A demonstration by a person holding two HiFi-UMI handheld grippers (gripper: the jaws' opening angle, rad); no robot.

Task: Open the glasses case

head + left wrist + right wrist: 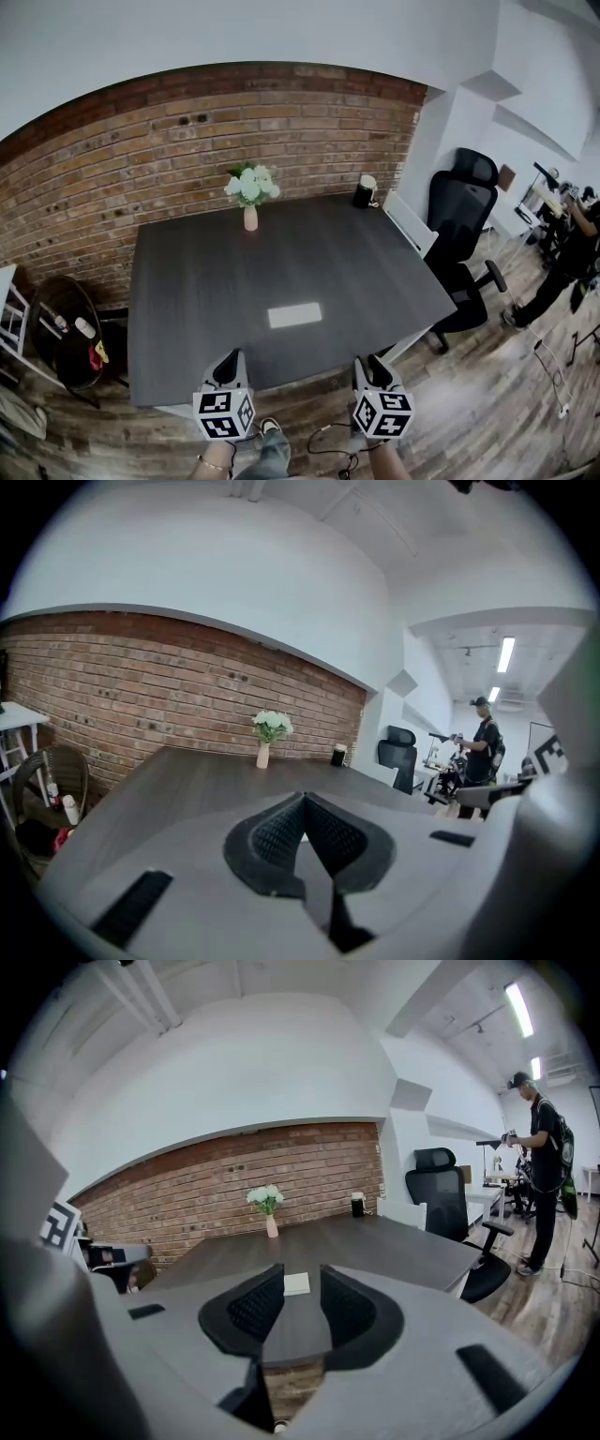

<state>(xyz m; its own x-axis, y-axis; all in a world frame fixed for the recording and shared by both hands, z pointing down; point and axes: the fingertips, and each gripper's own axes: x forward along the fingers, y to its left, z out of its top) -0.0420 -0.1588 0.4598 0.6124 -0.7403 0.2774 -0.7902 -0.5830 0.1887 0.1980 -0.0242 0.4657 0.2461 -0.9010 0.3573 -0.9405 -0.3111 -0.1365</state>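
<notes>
The glasses case [294, 315] is a flat white rectangle lying shut on the dark table [206, 281], near its front edge. Both grippers hang just short of that edge and point toward the table. My left gripper [233, 357] is to the case's left and its jaws meet at the tips with nothing between them [302, 801]. My right gripper [363, 363] is to the case's right. In the right gripper view the case [296, 1283] shows far ahead between the parted jaws of the right gripper [300, 1271], untouched.
A vase of white flowers [250, 193] and a black cup [364, 191] stand at the table's far edge by the brick wall. A black office chair [461, 234] sits to the right, a person [567, 258] beyond it. A round side table [61, 330] is on the left.
</notes>
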